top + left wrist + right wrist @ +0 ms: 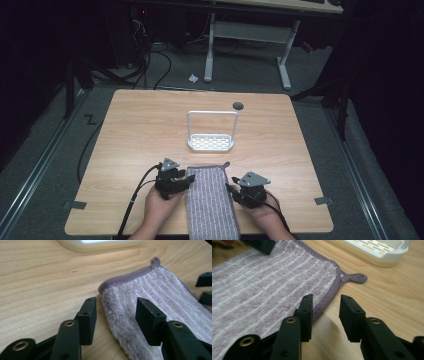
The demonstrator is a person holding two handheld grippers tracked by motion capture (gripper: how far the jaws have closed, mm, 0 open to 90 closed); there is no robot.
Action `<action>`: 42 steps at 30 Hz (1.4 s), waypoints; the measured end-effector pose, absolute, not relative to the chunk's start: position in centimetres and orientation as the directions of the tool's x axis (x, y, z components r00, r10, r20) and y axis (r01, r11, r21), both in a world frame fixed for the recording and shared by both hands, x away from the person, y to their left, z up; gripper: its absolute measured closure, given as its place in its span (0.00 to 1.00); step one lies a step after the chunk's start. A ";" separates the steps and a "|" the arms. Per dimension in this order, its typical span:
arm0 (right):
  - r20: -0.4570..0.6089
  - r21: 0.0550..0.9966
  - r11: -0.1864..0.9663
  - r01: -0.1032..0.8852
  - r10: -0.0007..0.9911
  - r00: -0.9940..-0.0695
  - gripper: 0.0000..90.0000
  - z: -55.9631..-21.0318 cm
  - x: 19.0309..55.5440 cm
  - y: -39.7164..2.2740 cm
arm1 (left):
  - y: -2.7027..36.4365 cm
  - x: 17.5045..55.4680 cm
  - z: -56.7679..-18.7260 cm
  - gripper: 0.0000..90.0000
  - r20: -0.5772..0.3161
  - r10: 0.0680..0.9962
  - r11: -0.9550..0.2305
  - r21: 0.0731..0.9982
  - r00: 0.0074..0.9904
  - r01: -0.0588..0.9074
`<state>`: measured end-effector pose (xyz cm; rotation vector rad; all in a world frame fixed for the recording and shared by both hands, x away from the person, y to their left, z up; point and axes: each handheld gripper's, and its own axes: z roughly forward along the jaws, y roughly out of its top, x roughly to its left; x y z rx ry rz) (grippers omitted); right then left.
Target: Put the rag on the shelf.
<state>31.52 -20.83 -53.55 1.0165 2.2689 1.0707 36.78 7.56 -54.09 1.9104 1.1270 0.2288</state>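
Observation:
A folded purple striped towel (pixel 211 200) lies at the table's near edge, with a hanging loop at its far right corner (pixel 358 278). My left gripper (pixel 185 180) is open at the towel's left edge (pixel 110 312), one jaw on the wood and the other over the cloth. My right gripper (pixel 231 188) is open at the towel's right hemmed edge (pixel 329 300), and that edge lies in the gap between its jaws (pixel 325 313). Neither holds anything.
A white rack with a tall wire handle (pixel 211 131) stands mid-table beyond the towel; its base (pixel 372 251) is near the loop. A dark round hole (pixel 238 105) sits near the table's far edge. Bare wood (pixel 125 135) spreads left and right.

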 end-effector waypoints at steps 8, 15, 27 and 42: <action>0.041 0.771 0.359 0.526 0.796 -0.604 0.51 -53.1 35.3 -18.8 | 7.3 36.8 -54.2 0.69 -0.232 0.778 -0.219 0.771 0.584 0.598; 0.053 0.755 0.328 0.569 0.833 -0.551 0.54 -53.9 37.0 -18.0 | 7.1 36.6 -54.3 0.73 -0.213 0.774 -0.237 0.775 0.596 0.585; 0.068 0.758 0.340 0.558 0.808 -0.585 0.90 -53.9 36.4 -17.5 | 7.2 36.8 -54.4 0.92 -0.256 0.759 -0.224 0.760 0.598 0.611; 0.037 0.867 0.250 0.430 0.830 -0.557 0.90 -52.1 32.5 -19.2 | 6.4 33.9 -52.5 0.91 -0.206 0.752 -0.173 0.855 0.626 0.489</action>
